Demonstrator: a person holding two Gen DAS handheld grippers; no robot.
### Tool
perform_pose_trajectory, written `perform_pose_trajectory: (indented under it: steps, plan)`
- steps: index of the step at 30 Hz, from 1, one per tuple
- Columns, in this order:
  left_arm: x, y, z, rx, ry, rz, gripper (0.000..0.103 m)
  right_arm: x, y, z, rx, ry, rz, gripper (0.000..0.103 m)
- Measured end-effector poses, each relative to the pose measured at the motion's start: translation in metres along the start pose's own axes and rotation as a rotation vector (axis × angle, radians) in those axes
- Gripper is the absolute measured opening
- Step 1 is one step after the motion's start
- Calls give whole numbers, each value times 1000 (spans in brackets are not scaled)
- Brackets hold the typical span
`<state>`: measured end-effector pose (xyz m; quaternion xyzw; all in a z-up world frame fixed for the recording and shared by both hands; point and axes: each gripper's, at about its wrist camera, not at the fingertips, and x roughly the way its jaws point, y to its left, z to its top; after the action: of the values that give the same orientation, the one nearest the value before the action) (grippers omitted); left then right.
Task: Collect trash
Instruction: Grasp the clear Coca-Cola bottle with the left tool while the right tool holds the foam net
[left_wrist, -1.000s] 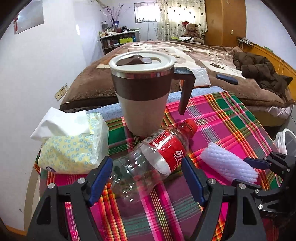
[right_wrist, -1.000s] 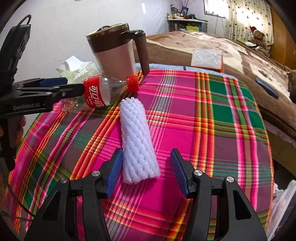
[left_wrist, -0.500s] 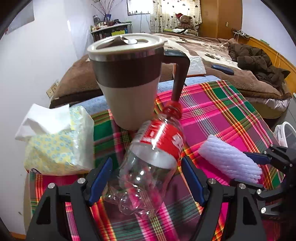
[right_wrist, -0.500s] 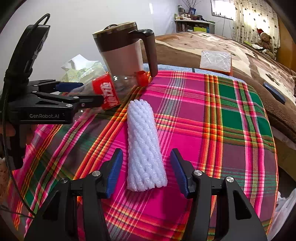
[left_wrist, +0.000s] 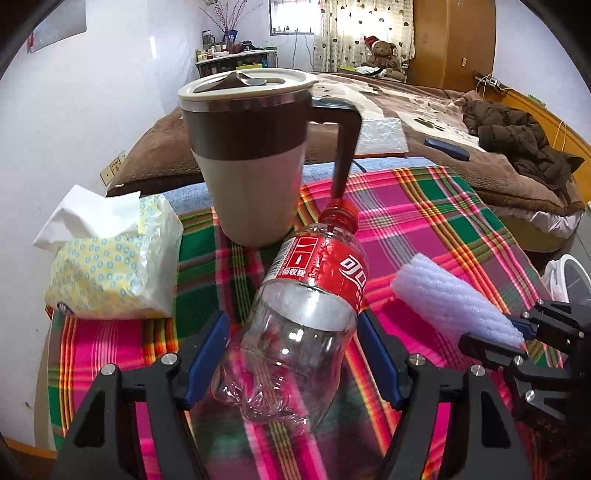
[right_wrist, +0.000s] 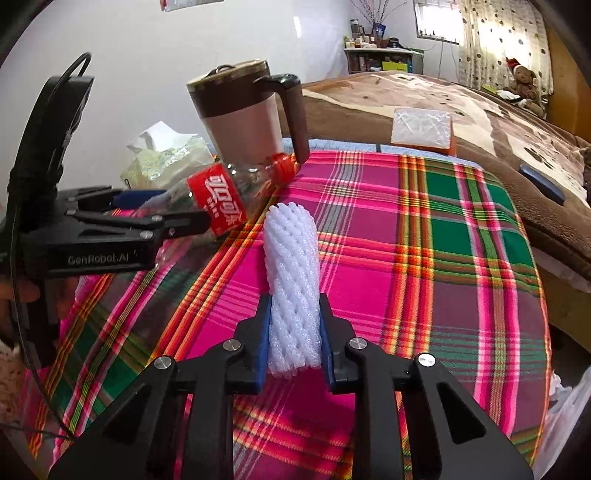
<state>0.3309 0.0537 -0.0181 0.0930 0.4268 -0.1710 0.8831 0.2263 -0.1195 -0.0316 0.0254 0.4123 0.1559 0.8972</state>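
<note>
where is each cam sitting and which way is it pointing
Left wrist: on the left gripper, angled down over the clear plastic cola bottle with red label lying between its closing fingers; the right gripper shows at right.
Right wrist: on the right gripper, angled down along the white foam net sleeve that its closing fingers pinch; the left gripper shows at left.
Shared: bottle, sleeve, brown-and-beige lidded mug, plaid tablecloth.

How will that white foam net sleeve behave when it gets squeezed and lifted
The foam net sleeve probably squashes easily: it already narrows where the closing right gripper pinches it. Its open mesh suggests it's very light. It likely sags little, though that's uncertain.
</note>
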Motion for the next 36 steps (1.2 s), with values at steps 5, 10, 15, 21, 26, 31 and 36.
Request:
perform_pose_trajectory:
  steps: [5, 10, 15, 21, 26, 31, 36]
  plan:
    - [-14, -13, -15, -1, -9, -20, 73, -13, -4, -7, 20, -20, -9, 23]
    - [-25, -27, -29, -2, -5, -22, 73, -28, -9, -16, 45, -43, -22, 23]
    - [-36, -45, -42, 25, 16, -71, 73, -38, -15, -27, 61, -49, -38, 23]
    - [-25, -60, -35, 52, 52, -57, 78, -48, -28, -30, 95, -66, -47, 23]
    - [-12, -66, -31, 30, 83, -82, 78, -51, -34, -33, 106, -73, -50, 23]
    - [-9, -71, -25, 5, 82, -82, 78, -53, -42, -34, 121, -76, -51, 23]
    - [-5, -74, -21, -10, 75, -62, 76, -55, -46, -37, 128, -81, -52, 23]
